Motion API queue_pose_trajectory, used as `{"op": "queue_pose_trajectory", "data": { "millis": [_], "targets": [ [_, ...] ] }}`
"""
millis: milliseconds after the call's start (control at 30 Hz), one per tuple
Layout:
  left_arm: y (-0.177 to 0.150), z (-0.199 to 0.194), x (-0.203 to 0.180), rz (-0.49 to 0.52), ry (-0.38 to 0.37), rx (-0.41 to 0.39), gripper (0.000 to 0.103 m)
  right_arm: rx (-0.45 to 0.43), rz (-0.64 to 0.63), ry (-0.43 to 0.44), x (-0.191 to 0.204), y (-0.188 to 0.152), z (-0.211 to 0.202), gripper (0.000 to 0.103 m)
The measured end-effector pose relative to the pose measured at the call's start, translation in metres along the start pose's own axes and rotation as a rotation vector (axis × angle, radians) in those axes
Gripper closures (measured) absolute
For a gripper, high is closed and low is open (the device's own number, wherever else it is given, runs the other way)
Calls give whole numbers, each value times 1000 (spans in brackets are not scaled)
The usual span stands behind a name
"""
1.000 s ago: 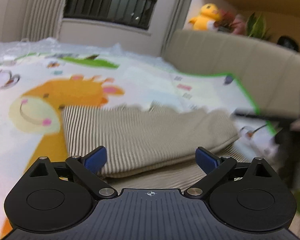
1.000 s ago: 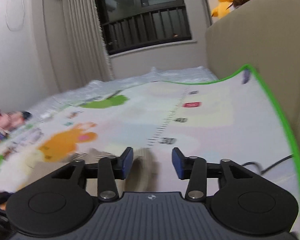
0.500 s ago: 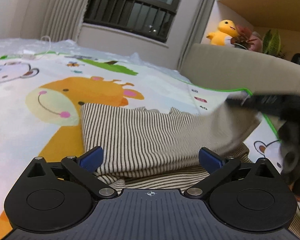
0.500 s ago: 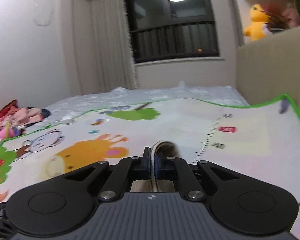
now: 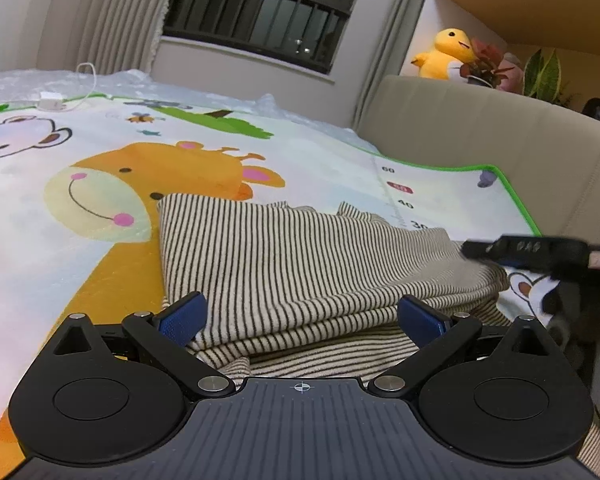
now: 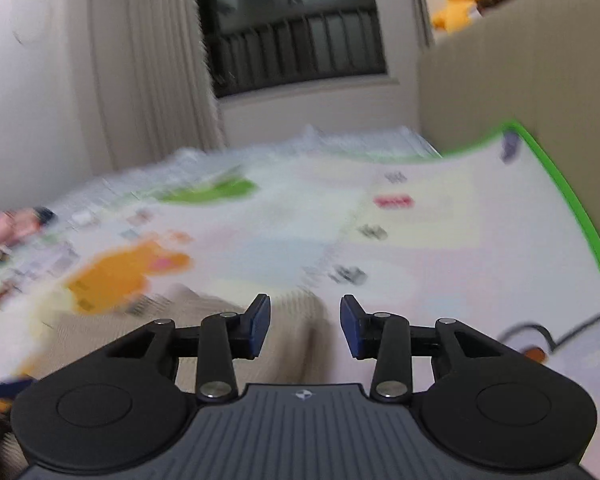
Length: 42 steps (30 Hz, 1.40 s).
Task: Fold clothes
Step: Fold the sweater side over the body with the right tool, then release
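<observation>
Striped garment [image 5: 300, 264] lying centre frame on giraffe play mat [image 5: 100, 200], already doubled into layers; further folding probably remaining; left claw [image 5: 302, 316] gaping wide, gripping nothing; right claw [image 6: 305, 326] parted, empty, hovering over cloth edge.

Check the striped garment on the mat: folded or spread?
Folded. The beige black-striped knit garment lies in stacked layers on the giraffe-print play mat, doubled edges visible at its near side.

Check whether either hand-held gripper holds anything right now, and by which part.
Nothing is held. The left hand-held gripper and the right hand-held gripper are both open over the striped garment.
</observation>
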<state>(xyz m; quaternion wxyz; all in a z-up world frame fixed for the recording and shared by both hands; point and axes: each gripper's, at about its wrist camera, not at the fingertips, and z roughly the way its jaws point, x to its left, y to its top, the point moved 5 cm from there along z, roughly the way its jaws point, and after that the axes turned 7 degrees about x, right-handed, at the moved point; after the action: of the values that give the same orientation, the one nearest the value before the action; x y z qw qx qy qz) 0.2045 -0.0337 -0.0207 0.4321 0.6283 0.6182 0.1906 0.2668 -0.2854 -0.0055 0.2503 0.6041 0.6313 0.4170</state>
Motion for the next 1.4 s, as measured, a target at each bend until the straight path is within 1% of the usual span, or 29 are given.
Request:
{"op": "queue_pose_trajectory", "data": {
  "millis": [33, 100, 167, 233, 300, 333, 400, 467, 500, 567, 667, 733, 767, 833, 867, 933, 967, 1000, 1033, 1067, 1100, 1133, 1167, 1200, 1233, 1267, 1300, 1333, 1400],
  "targets": [
    [0, 0, 0, 0, 0, 1, 0, -19, 1, 25, 7, 4, -5, 65],
    [0, 1, 0, 0, 1, 2, 0, -27, -12, 78, 24, 8, -9, 65],
    [0, 1, 0, 0, 1, 2, 0, 5, -34, 114, 37, 5, -2, 65],
    [1, 1, 1, -2, -1, 1, 0, 66, -48, 98, 41, -6, 15, 65],
    [0, 0, 2, -6, -4, 1, 0, 172, -22, 50, 32, -25, 41, 65],
    [0, 0, 2, -8, -7, 0, 0, 196, -9, 39, 26, -36, 49, 65],
    [1, -1, 3, -15, -18, -3, 0, 179, -5, 42, 24, -38, 48, 65],
    [0, -1, 4, -22, -30, -8, 0, 166, -29, 25, 35, -28, 37, 66],
    [0, -1, 5, -27, -34, -11, 0, 158, -62, 44, 46, -23, 33, 68],
    [0, -2, 7, -43, -43, -17, 0, 156, -105, 124, 70, -10, 30, 81],
    [1, -2, 10, -64, -60, -25, 0, 196, -52, 242, 94, 7, 35, 81],
    [1, -2, 12, -79, -76, -30, 0, 227, -16, 291, 114, 17, 55, 81],
    [1, -2, 14, -88, -84, -32, 0, 243, -11, 302, 122, 20, 64, 81],
    [1, -3, 16, -101, -97, -37, 0, 289, -19, 301, 141, 22, 91, 81],
    [1, -3, 17, -105, -102, -39, 0, 305, -31, 287, 148, 20, 103, 81],
    [1, -3, 17, -108, -105, -41, 0, 371, -49, 205, 157, 14, 133, 81],
    [1, -3, 17, -109, -106, -42, 0, 417, -32, 186, 160, 9, 147, 81],
    [1, -3, 17, -112, -105, -42, 0, 438, -10, 195, 160, 7, 154, 81],
    [1, -2, 19, -126, -85, -36, 0, 427, -9, 226, 163, 10, 155, 90],
    [1, 0, 22, -142, -60, -29, 0, 414, -10, 259, 166, 12, 156, 95],
    [1, 0, 25, -164, -50, -29, 0, 375, -7, 292, 167, 18, 150, 97],
    [1, 0, 28, -181, -57, -33, 0, 317, -1, 304, 164, 27, 141, 100],
    [1, -1, 30, -196, -69, -42, 0, 258, 6, 315, 161, 36, 132, 100],
    [1, -2, 32, -206, -85, -49, 0, 205, -3, 297, 157, 46, 126, 100],
    [1, -2, 33, -209, -95, -50, 0, 165, -44, 248, 153, 55, 121, 100],
    [1, -2, 32, -205, -95, -49, 0, 147, -91, 201, 150, 59, 118, 99],
    [1, -2, 31, -199, -92, -49, 0, 143, -137, 157, 146, 62, 117, 99],
    [1, -2, 31, -199, -93, -50, 0, 155, -157, 138, 140, 61, 116, 98],
    [2, -2, 31, -204, -97, -50, 0, 187, -185, 108, 127, 56, 115, 86]
  ]
}}
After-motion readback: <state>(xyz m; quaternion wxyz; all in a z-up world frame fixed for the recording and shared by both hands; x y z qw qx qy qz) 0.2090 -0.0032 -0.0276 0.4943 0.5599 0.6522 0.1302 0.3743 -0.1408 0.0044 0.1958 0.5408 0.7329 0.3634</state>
